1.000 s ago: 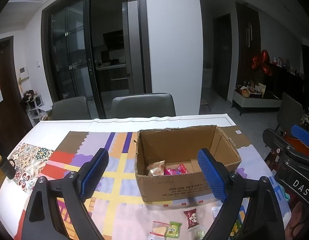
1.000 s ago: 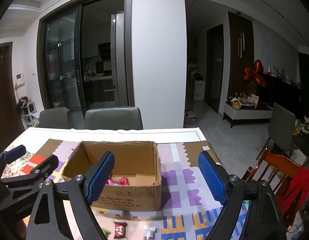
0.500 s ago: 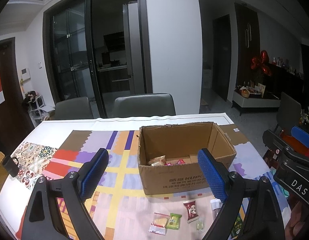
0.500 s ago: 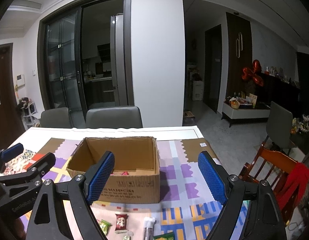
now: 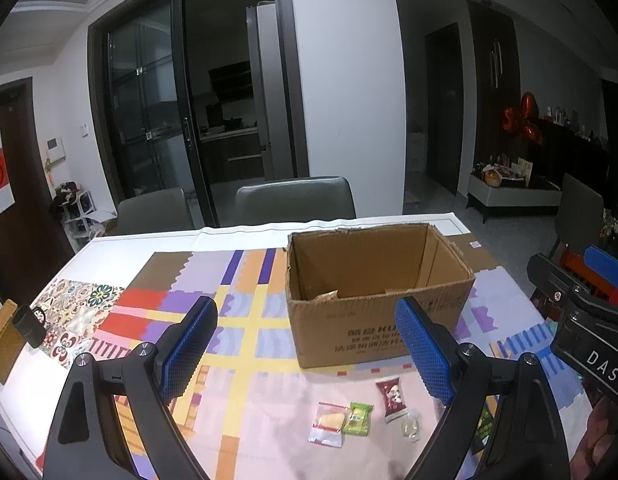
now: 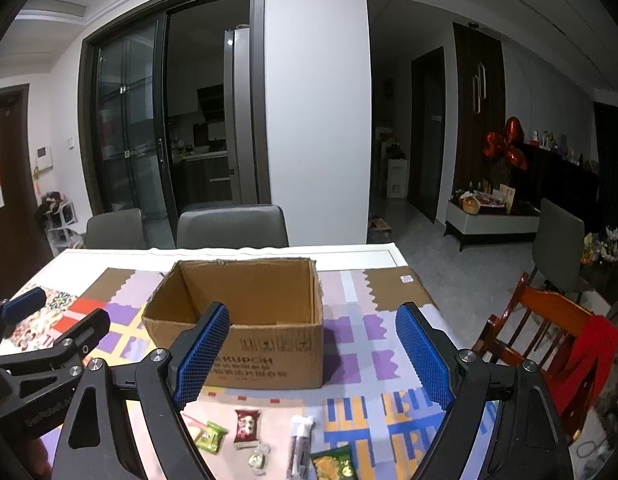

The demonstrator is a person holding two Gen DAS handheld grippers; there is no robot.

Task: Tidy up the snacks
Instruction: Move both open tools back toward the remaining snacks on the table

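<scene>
An open cardboard box (image 5: 379, 324) (image 6: 269, 354) stands on the patchwork tablecloth, its inside mostly hidden from here. In front of it lie loose snacks: a red packet (image 5: 394, 394) (image 6: 246, 424), a green packet (image 5: 359, 419) (image 6: 210, 436), a clear packet with a yellow snack (image 5: 329, 424), a small clear-wrapped sweet (image 5: 411, 426) (image 6: 257, 458), a white tube packet (image 6: 300, 442) and a green bag (image 6: 336, 465). My left gripper (image 5: 307, 350) is open and empty, short of the snacks. My right gripper (image 6: 313, 354) is open and empty too, to the left one's right.
A black mug (image 5: 29, 326) sits at the table's left edge beside a wooden board (image 5: 3, 340). Two grey chairs (image 5: 295, 199) stand behind the table. A wooden chair with red cloth (image 6: 565, 344) is at the right. The tablecloth (image 5: 229, 320) covers most of the table.
Both grippers have drawn back from the box, which looks smaller and farther. More of the loose snacks in front of it have come into view. Jaws unchanged.
</scene>
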